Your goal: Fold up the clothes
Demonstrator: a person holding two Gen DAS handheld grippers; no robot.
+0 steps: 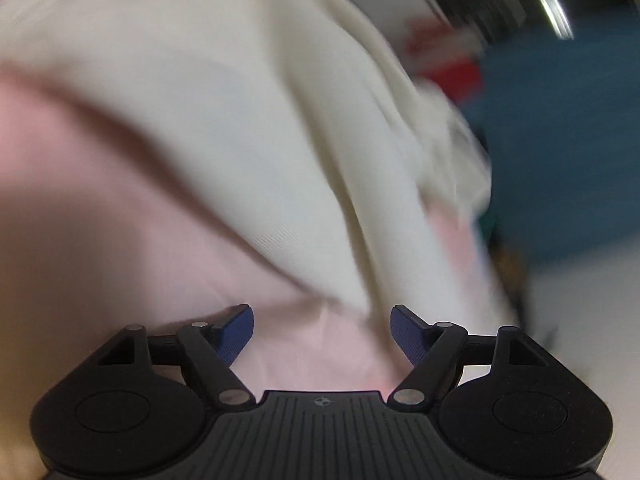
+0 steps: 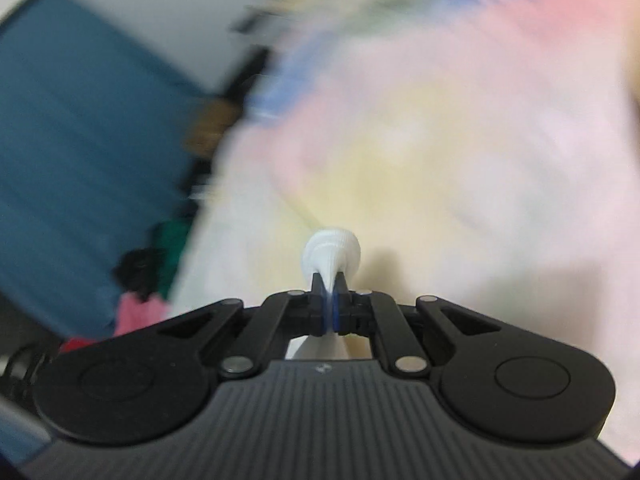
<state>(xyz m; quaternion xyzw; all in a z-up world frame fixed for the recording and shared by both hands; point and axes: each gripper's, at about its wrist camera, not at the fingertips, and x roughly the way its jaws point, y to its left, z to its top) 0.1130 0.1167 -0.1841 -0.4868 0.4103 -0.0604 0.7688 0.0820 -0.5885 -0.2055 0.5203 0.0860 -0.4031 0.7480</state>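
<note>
Jaws of the left gripper gape empty over a cream garment; right gripper pinches white fabric.

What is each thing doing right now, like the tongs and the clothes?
Left tongs: open, nothing between them.
Right tongs: shut, pinching a bunched bit of white cloth.
Cream garment: rumpled, draped over pink fabric.
Pastel fabric: spread out, blurred.

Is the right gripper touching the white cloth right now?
Touching. The right wrist view shows the right gripper with its jaws shut on a bunched fold of white cloth, which sticks out past the pads.
</note>
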